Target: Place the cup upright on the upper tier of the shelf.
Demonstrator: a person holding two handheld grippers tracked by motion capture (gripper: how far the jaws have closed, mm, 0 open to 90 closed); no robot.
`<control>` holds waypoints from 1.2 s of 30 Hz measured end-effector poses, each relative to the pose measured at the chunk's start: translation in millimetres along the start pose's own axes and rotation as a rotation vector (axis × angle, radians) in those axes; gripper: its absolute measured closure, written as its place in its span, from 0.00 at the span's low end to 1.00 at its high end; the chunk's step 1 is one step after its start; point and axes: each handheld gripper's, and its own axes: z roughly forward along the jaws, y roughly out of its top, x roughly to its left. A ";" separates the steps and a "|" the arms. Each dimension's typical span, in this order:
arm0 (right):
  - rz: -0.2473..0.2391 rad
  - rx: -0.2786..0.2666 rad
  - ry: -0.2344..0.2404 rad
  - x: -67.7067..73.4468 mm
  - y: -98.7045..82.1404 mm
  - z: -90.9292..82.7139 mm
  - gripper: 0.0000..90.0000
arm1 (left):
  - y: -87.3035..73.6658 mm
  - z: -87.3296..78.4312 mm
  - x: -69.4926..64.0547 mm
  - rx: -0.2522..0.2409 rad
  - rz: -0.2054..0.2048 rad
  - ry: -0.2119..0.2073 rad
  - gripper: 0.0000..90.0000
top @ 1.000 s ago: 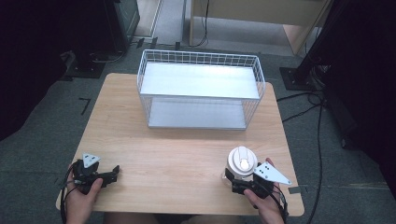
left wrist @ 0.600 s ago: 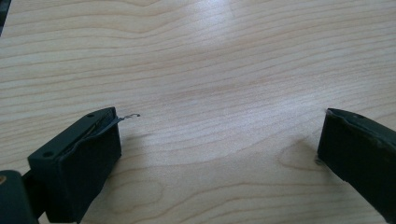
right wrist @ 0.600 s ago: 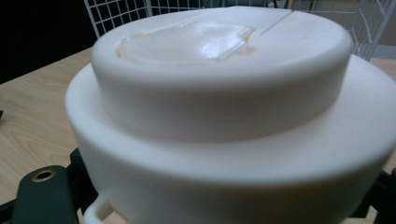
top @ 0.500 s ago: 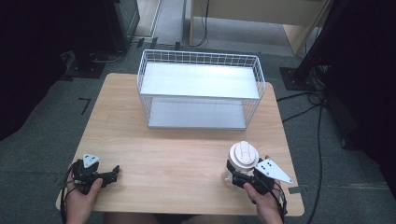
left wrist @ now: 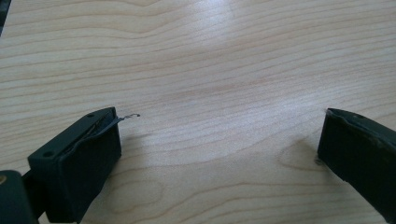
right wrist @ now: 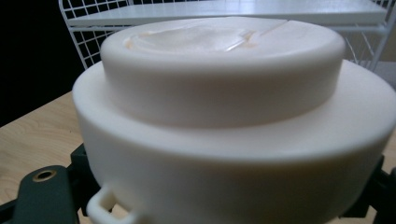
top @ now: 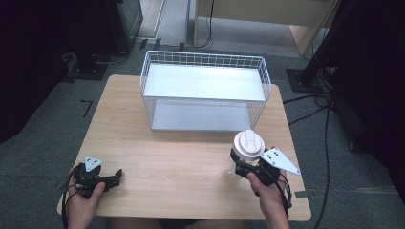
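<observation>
Up comes the white-lidded jar (top: 248, 146) off the tabletop (top: 181, 157), right gripper (top: 242, 166) jaws clamped on it; wire shelf basket (top: 205, 90) lies straight above in frame. Left gripper (top: 107, 178) gapes empty.

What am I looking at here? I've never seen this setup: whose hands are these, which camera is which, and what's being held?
A person sits at a wooden table with a hand-held gripper in each hand. The high view looks down from above; each gripper view rides on its own tool. The left gripper rests near the table's edge, its black fingers wide apart with nothing between them. The right gripper is shut on a clear bottle with a white cap, seen close up in its own view. Behind stands a white wire basket.
</observation>
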 end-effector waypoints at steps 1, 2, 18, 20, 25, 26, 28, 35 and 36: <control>-0.007 -0.004 -0.004 0.6 3.5 1.5 0.17 | 0.0 0.0 0.0 0.000 0.000 0.000 0.00; -0.011 -0.009 -0.006 1.4 7.1 3.1 0.17 | 0.0 0.0 0.0 0.000 0.000 0.000 0.00; -0.022 -0.076 -0.024 16.5 64.4 28.4 0.17 | 0.1 0.1 0.1 -0.001 0.001 0.001 0.00; -0.024 -0.084 -0.026 17.9 71.0 31.1 0.17 | 0.0 0.1 0.1 -0.001 0.000 0.001 0.00; -0.006 -0.104 -0.041 17.8 85.8 38.5 0.18 | 0.0 0.1 0.1 -0.001 0.000 0.000 0.00; -0.006 -0.104 -0.041 17.8 85.8 38.5 0.18 | 0.0 0.1 0.1 -0.001 0.000 0.000 0.00; -0.003 -0.114 -0.050 17.2 94.0 43.2 0.17 | 0.0 0.1 0.1 -0.001 0.000 0.001 0.00; -0.001 -0.143 -0.067 19.0 115.8 54.2 0.17 | 0.0 0.1 0.1 -0.001 0.001 0.000 0.00; -0.001 -0.143 -0.067 19.0 115.8 54.2 0.17 | 0.0 0.1 0.1 -0.001 0.001 0.000 0.00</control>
